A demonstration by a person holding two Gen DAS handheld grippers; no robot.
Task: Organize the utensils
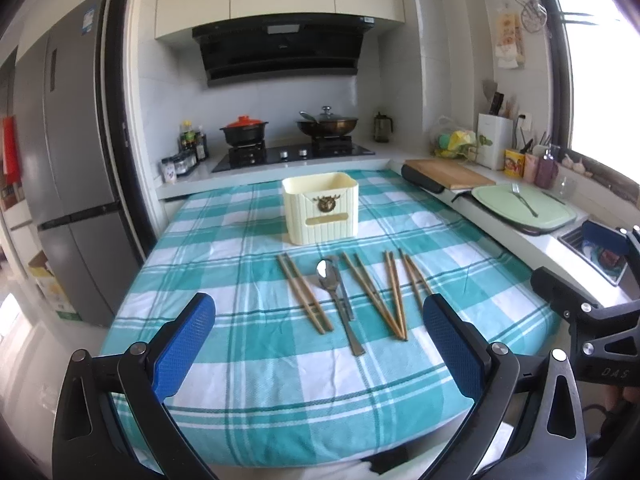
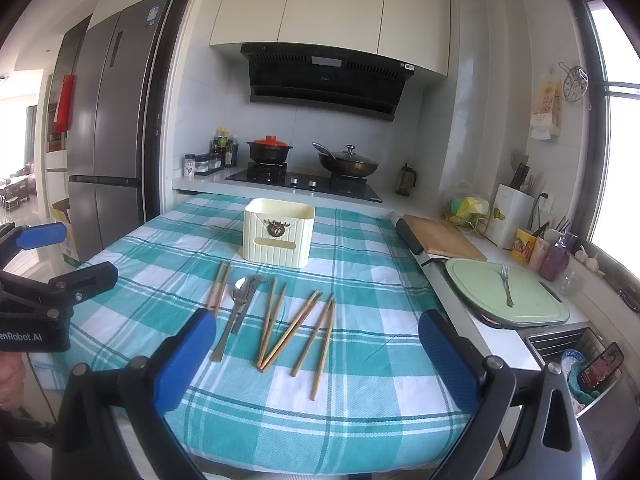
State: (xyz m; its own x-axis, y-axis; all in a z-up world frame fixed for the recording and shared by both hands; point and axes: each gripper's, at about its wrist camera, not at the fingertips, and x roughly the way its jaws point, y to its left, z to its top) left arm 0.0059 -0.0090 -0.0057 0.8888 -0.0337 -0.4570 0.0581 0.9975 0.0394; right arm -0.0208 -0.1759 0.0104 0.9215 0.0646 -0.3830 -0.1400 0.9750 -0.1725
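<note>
- Left wrist view: the left gripper (image 1: 320,360) is held low over the near edge of the table, its blue-padded jaws spread wide with nothing between them.
- Right wrist view: the right gripper (image 2: 318,364) is held the same way, jaws wide apart and empty, above the checked tablecloth (image 2: 360,412).
- Just beyond the grippers, the utensils are laid in a loose row on the cloth: one pair of wooden chopsticks (image 1: 305,294) at the left, then a metal spoon (image 1: 338,304) lying on what may be a second piece of cutlery, only partly seen.
- To the right of the spoon, three more chopstick pairs (image 1: 394,294) are fanned out, two of them meeting at their near ends in a V.
- Farther back, well apart from the row, a cream ribbed utensil holder (image 1: 322,208) is seen standing upright on the cloth, open at the top.
- Behind the table, a black pot with a red lid (image 1: 244,130) and a lidded wok (image 1: 327,124) are shown on the stove.
- At the right, a fork (image 2: 506,284) is pictured lying on a pale green board (image 2: 472,284).
</note>
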